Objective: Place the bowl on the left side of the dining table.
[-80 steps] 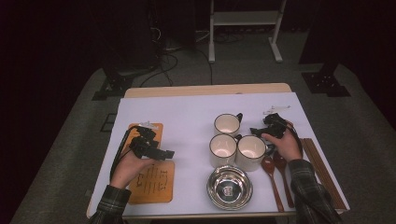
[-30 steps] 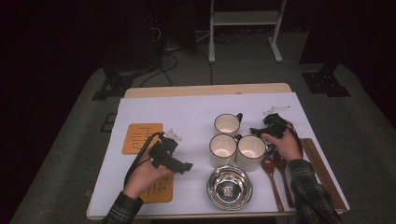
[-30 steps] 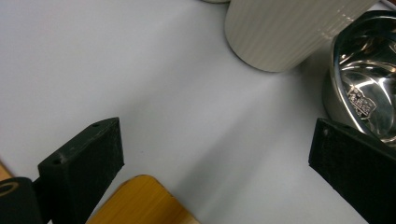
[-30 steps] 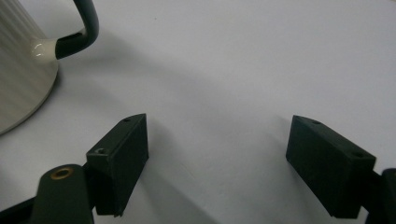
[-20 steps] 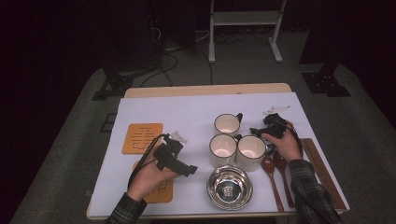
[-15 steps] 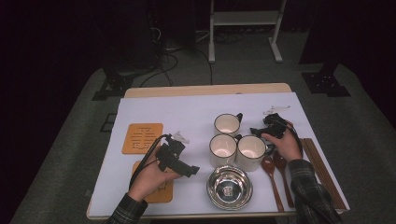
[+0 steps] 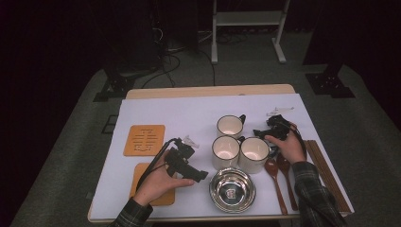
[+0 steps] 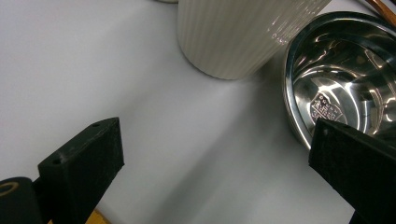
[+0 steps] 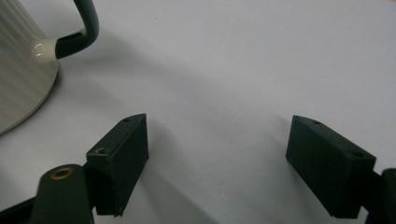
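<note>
Risk, as I judge it: left gripper (image 7: 201, 175), jaws wide apart and holding nothing, heads rightward at the steel bowl (image 7: 232, 189); a low approach could clip its rim and shove it against the ribbed mug (image 7: 225, 152) just behind.

Bowl sits near edge, centre; round, mouth up, no long axis.

Right gripper (image 7: 259, 134) rests spread and empty beside right mug (image 7: 254, 154).

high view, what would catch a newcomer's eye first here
Three cream mugs cluster at mid-table, with a shiny steel bowl just in front of them near the front edge. The left gripper points at that bowl with open jaws, while the right gripper rests open beside the mugs. Two orange coasters stand out on the white cloth at the left.
</note>
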